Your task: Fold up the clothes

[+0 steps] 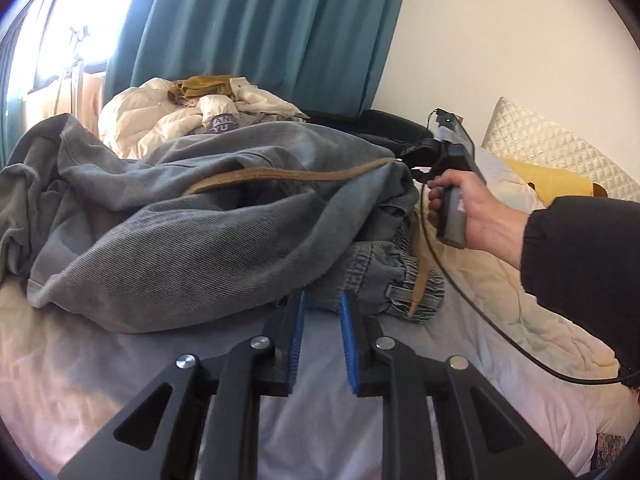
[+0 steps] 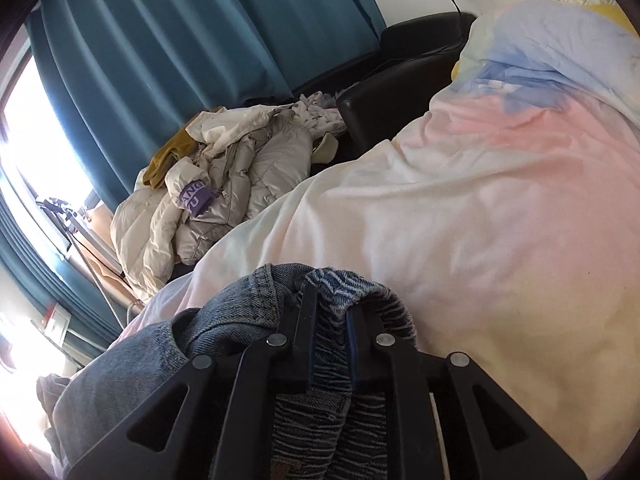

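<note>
Between the right gripper's (image 2: 330,312) jaws a striped elastic waistband of the jeans (image 2: 248,312) is sitting, the denim bunching over the left finger and running back under the tool; the pads appear to be pressing on it, so this gripper is gripping the jeans. Beyond the jeans, the pastel quilt (image 2: 480,208) is spreading away, and past that a heap of pale jackets (image 2: 224,184) is lying against the teal curtain (image 2: 180,52).

Just short of the jeans (image 1: 224,216) the left gripper (image 1: 322,308) is hovering, its blue pads narrowly parted with nothing between them. The jeans are lying crumpled directly ahead of it, a gathered cuff or waistband (image 1: 400,280) just beyond the fingertips and slightly to the right. A brown belt (image 1: 300,176) is crossing the top of the jeans, roughly left to right, toward the right hand (image 1: 464,212) at the far right end.

Judging from this, the jeans' long axis is running across the left gripper's view, and the left gripper is nearer the free denim, so it is likely the one to take the next hold
</note>
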Tool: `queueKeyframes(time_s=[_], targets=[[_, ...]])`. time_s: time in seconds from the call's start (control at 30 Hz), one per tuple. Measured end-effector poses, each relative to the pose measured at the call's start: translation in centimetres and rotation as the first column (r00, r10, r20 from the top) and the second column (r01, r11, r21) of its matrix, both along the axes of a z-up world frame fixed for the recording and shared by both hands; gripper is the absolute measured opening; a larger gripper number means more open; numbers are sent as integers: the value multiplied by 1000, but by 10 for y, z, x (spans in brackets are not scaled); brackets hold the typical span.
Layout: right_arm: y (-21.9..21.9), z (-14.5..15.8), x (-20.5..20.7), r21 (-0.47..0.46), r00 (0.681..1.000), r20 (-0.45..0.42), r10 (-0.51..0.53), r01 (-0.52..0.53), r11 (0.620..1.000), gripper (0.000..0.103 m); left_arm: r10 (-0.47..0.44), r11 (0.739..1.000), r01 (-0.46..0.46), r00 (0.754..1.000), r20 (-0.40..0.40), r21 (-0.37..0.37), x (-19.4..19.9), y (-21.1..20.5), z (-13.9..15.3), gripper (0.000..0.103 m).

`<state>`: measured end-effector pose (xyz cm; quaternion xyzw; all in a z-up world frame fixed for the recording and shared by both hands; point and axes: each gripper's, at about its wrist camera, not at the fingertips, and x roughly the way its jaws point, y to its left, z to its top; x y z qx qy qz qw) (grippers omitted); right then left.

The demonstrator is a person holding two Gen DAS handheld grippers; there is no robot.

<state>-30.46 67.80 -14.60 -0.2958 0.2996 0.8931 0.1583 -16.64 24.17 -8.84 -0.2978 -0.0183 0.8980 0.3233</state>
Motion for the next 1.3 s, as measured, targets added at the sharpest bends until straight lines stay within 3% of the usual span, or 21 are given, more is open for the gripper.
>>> queueKeyframes(time_s=[0.03, 0.1, 0.17, 0.3, 0.4, 0.57, 0.73, 0.87, 0.93, 1.03, 1.17, 1.3], targets=[[-6, 8, 5, 20, 1000, 12, 7, -8, 1000, 29, 10, 1000, -10, 1000, 2, 7, 3, -6, 4, 22], [-22, 23, 21, 61, 1000, 20, 10, -11, 998, 37, 44, 999, -45, 999, 9, 11, 6, -14, 12, 28], [-36, 34, 41, 52, 1000, 17, 1, -2, 999, 52, 64, 998, -64, 998, 26, 11, 12, -20, 21, 32], [-73, 60, 81, 13, 999, -8, 41, -41, 999, 53, 90, 996, -90, 996, 5, -10, 47, -39, 40, 45], [-112, 79, 115, 5, 994, -45, 100, -100, 995, 53, 107, 994, -108, 994, -30, -24, 78, -59, 51, 50], [-170, 83, 170, -166, 981, -108, 161, -177, 970, 53, 139, 987, -141, 990, -28, -76, 114, -89, 65, 52], [-214, 60, 204, -353, 978, -126, 166, -201, 914, 53, 171, 982, -174, 984, -51, -74, 146, -123, 87, 53], [-228, 30, 212, -498, 984, -107, 142, -176, 849, 53, 192, 978, -197, 979, -68, -74, 162, -150, 99, 53], [-228, 23, 210, -530, 989, -92, 118, -148, 835, 53, 196, 977, -199, 979, -55, -72, 164, -161, 100, 53], [-227, 10, 201, -572, 992, -102, 75, -120, 812, 55, 202, 978, -203, 979, -22, -49, 156, -170, 96, 53], [-227, -30, 179, -683, 995, -91, 34, -87, 726, 58, 204, 979, -203, 979, 27, -11, 137, -177, 85, 53], [-216, -70, 159, -747, 997, -68, -23, -36, 664, 58, 218, 976, -218, 975, 45, -12, 117, -182, 64, 53]])
